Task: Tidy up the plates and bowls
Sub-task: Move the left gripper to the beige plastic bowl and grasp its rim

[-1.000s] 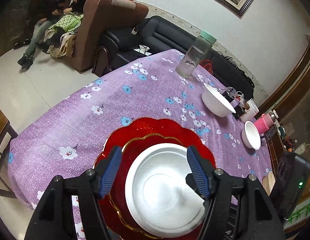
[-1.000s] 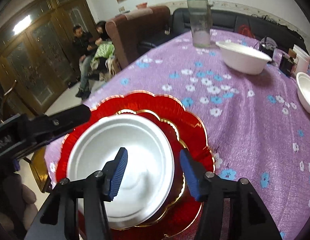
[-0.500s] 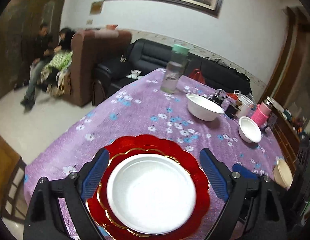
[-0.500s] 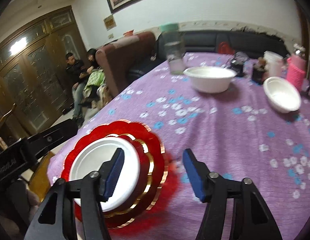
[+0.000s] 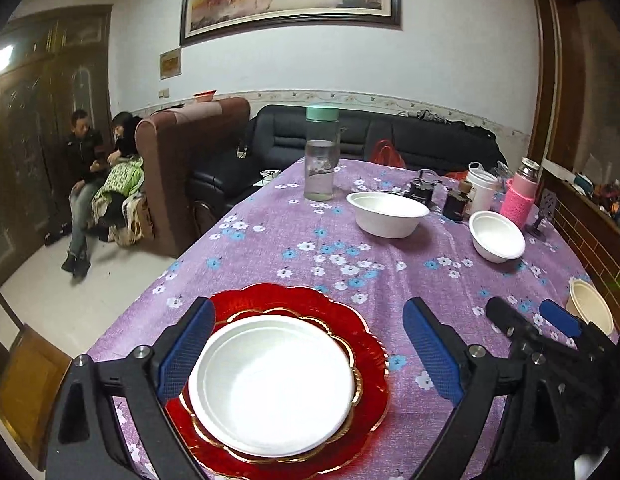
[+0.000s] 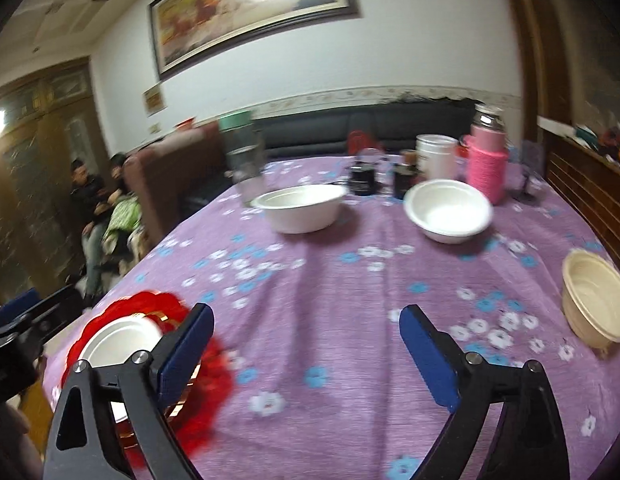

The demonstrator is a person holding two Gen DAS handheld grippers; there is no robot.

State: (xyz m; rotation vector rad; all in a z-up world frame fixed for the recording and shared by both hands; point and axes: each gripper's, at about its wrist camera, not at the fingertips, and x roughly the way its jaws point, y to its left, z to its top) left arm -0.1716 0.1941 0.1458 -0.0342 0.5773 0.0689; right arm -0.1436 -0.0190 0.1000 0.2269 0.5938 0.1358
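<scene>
In the left wrist view, the left gripper (image 5: 306,356) holds its blue fingers (image 5: 186,352) spread wide, empty, either side of a white plate (image 5: 272,388) stacked on a red scalloped plate (image 5: 310,304) at lower centre. Two white bowls, a large bowl (image 5: 387,214) and a small bowl (image 5: 497,235), sit on the purple desk (image 5: 270,240) at centre right. The right gripper (image 6: 306,356) is also spread apart and empty, over bare cloth at lower centre, with a cream bowl (image 6: 593,304) at the right edge.
</scene>
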